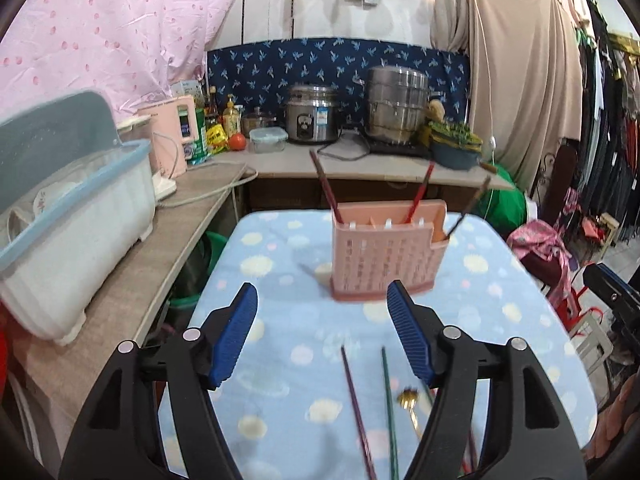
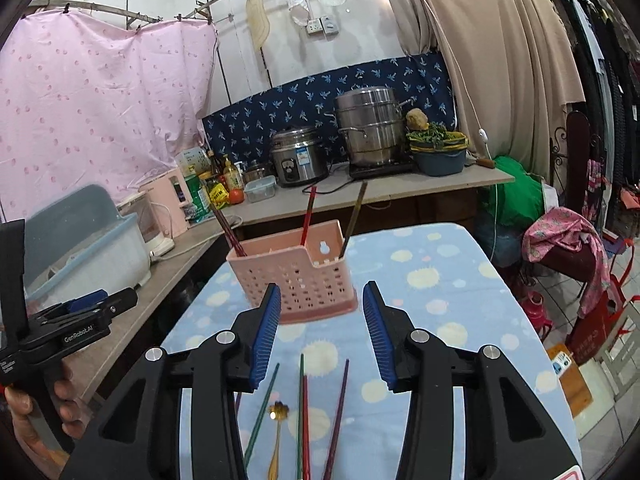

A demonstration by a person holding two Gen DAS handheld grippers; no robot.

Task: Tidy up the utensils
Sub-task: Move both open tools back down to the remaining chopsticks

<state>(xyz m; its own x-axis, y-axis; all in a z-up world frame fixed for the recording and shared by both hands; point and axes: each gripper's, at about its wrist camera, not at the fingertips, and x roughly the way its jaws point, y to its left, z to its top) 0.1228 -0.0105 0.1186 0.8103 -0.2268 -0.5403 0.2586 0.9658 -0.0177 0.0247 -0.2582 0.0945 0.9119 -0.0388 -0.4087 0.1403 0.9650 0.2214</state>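
So far: three chopsticks in your caddy at 12 o'clock; spoon and several sticks remain at 6; both grippers spread, empty.

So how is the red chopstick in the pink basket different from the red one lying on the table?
The red chopstick in the basket stands nearly upright, leaning, its lower end hidden inside the pink basket. The red chopstick on the table lies flat on the blue spotted cloth, beside green and purple ones and a gold spoon. The first is already sorted; the second is not. Both are slim, red and untouched by either gripper.
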